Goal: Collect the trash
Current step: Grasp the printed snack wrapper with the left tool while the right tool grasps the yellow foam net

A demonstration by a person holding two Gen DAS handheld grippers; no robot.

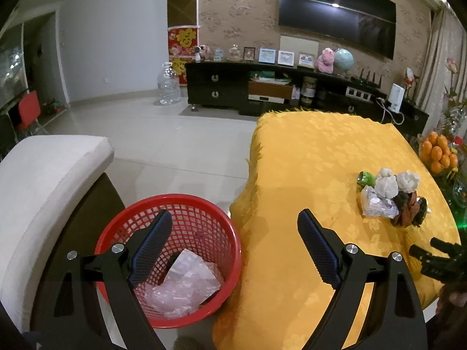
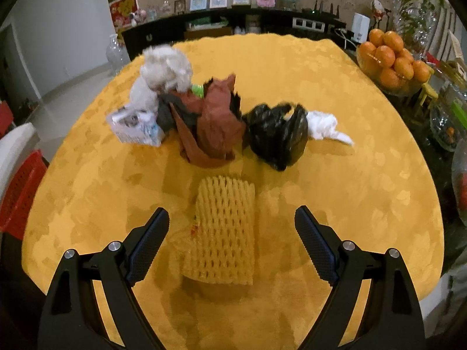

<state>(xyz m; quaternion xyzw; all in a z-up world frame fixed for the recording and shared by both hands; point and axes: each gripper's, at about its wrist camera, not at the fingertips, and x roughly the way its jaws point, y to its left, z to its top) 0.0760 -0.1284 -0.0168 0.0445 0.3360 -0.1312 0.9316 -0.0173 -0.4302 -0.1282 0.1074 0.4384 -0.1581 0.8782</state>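
A yellow foam fruit net (image 2: 223,233) lies on the yellow tablecloth (image 2: 335,81), between the spread fingers of my right gripper (image 2: 232,227), which is open and does not press on it. Behind it sits a heap of trash: a brown paper bag (image 2: 216,125), a black plastic bag (image 2: 277,134), white crumpled tissues (image 2: 166,67), a clear wrapper (image 2: 134,125) and a white scrap (image 2: 324,125). My left gripper (image 1: 233,227) hangs open and empty over the red mesh basket (image 1: 172,213), which holds clear plastic film (image 1: 184,285). The trash heap (image 1: 388,195) shows on the table to its right.
A white cushioned seat (image 1: 43,180) stands left of the basket. A bowl of oranges (image 2: 391,58) and glassware (image 2: 446,125) crowd the table's right edge. A dark TV cabinet (image 1: 262,90) with frames and toys lines the far wall. Tiled floor (image 1: 175,134) lies beyond the basket.
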